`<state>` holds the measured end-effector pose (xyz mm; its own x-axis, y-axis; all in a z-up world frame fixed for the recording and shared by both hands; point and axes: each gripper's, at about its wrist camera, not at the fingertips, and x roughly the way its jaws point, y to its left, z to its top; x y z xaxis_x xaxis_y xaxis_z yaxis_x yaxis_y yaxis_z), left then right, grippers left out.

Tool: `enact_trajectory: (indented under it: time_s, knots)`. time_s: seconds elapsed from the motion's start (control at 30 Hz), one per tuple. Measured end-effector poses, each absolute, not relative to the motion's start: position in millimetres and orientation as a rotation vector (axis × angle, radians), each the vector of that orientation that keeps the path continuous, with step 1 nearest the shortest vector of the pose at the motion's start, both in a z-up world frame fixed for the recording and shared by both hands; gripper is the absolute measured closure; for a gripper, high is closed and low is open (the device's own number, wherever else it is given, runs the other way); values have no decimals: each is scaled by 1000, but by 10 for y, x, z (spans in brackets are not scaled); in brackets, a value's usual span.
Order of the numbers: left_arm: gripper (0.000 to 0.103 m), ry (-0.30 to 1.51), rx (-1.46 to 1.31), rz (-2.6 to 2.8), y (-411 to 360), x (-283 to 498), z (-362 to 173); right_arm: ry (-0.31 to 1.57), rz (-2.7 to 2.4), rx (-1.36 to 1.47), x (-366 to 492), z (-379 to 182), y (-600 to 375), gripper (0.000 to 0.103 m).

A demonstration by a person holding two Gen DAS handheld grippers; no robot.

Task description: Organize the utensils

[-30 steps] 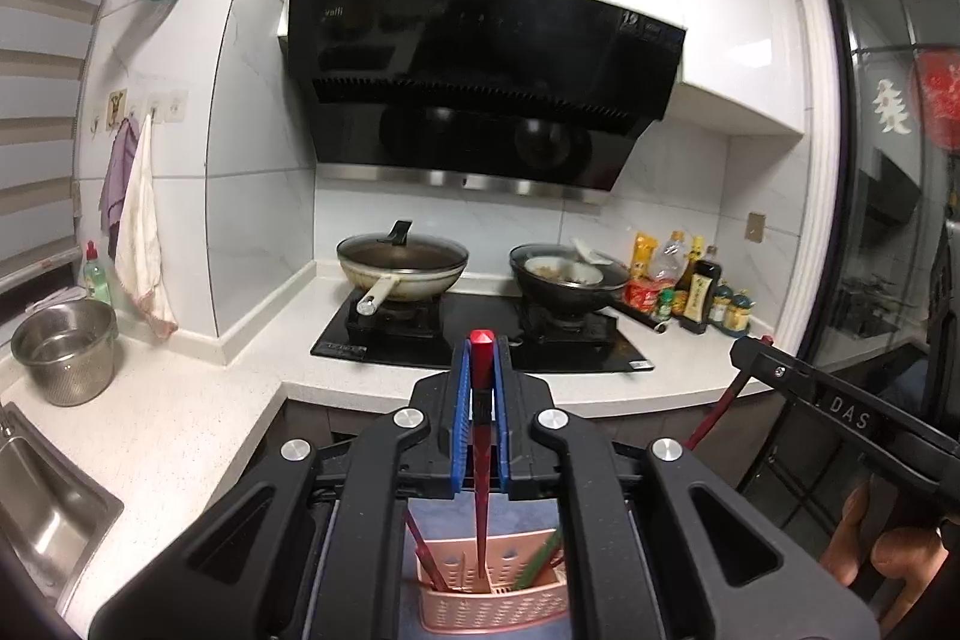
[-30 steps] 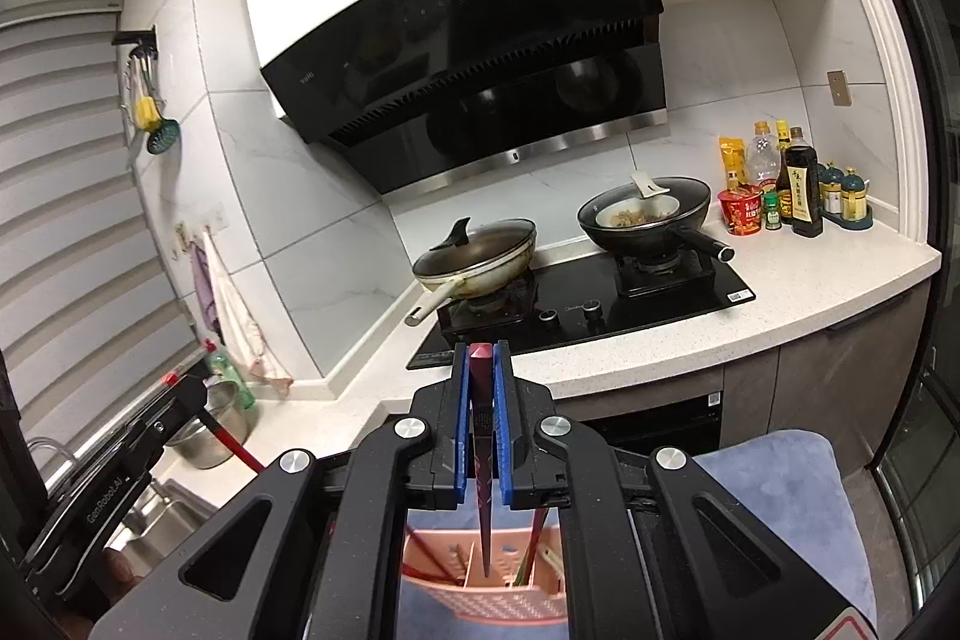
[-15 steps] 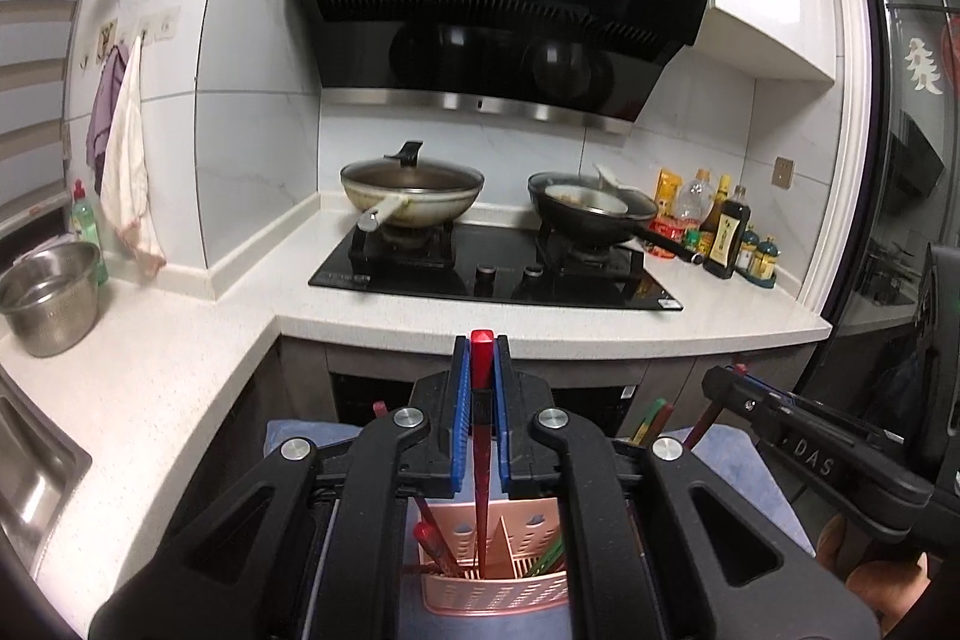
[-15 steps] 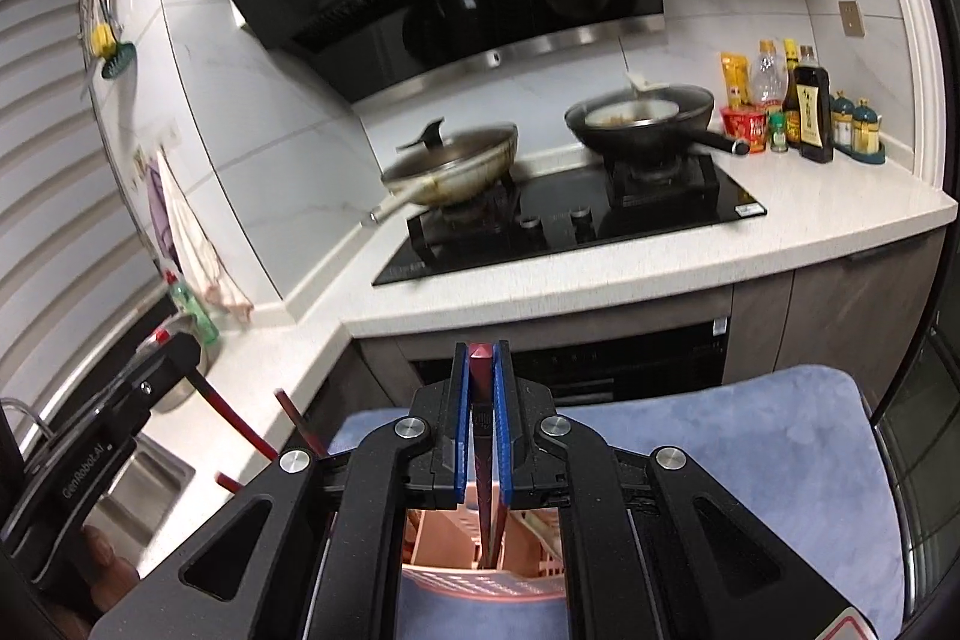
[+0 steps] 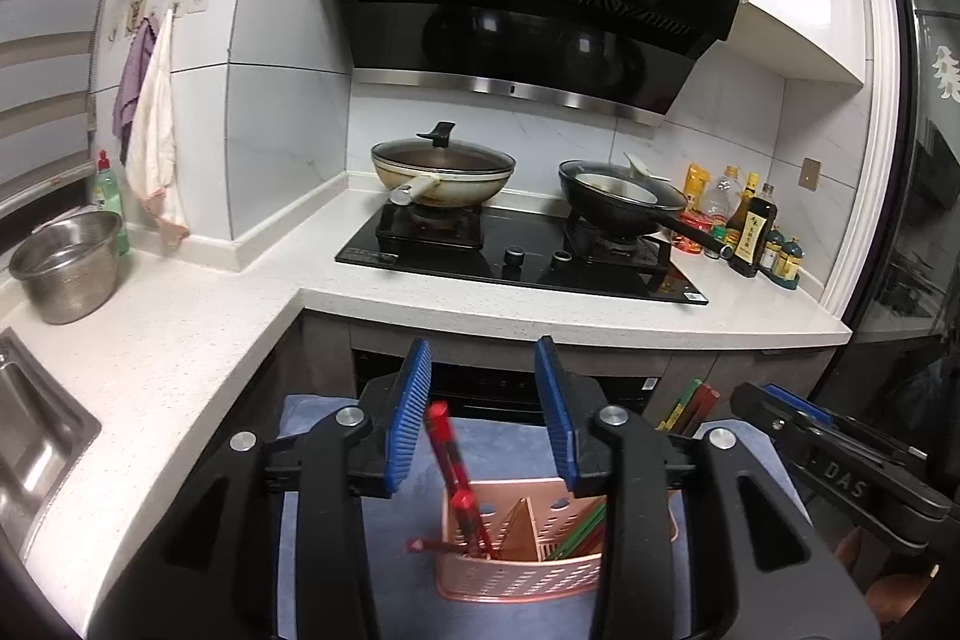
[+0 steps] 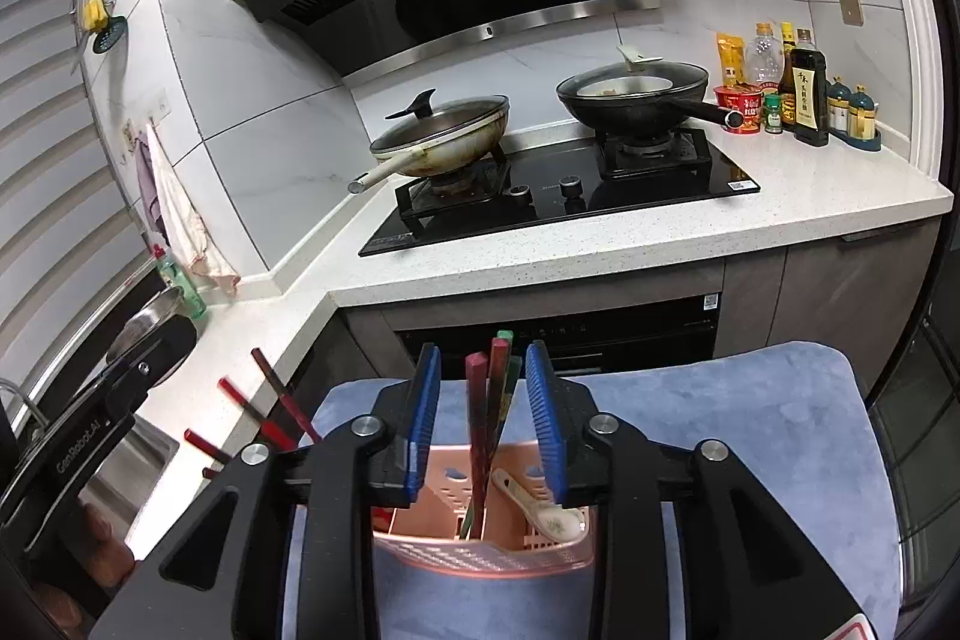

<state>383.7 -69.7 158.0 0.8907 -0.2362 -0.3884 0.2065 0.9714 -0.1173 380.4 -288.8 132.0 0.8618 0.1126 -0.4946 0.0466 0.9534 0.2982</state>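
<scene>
Half a second ago a red chopstick was clamped between the blue pads of each gripper; now both pairs of fingers are spread wide and nothing is held. In the left wrist view the left gripper (image 5: 483,412) is seen above the pink utensil basket (image 5: 522,574), and a red chopstick (image 5: 453,466) is seen between the fingers, touching neither pad and leaning left, its lower end inside the basket's left compartment. In the right wrist view the right gripper (image 6: 483,418) is seen above the same basket (image 6: 480,550), and a bundle of red and green chopsticks (image 6: 489,400) stands nearly upright between the parted pads, apart from both. A patterned ceramic spoon (image 6: 540,511) is seen lying tilted in the right compartment. The basket rests on a blue mat (image 6: 750,460), with open mat to its right. The counter (image 6: 600,244) edge runs across well beyond the fingers, and its corner lies to the left. The stove (image 6: 564,196) with two pans stands well apart at the back
</scene>
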Motion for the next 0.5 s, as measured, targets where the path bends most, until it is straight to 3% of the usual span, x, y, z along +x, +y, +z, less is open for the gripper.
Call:
enact_trajectory:
  time_s: [0.17,0.5]
  knots:
    - [47,407,-41,-207,-659,3639,1606,546,46,292,3605,1328,-2838,69]
    - [46,499,13,-171,-571,3164,1416,601,26,214,2967,1215,-2629,57]
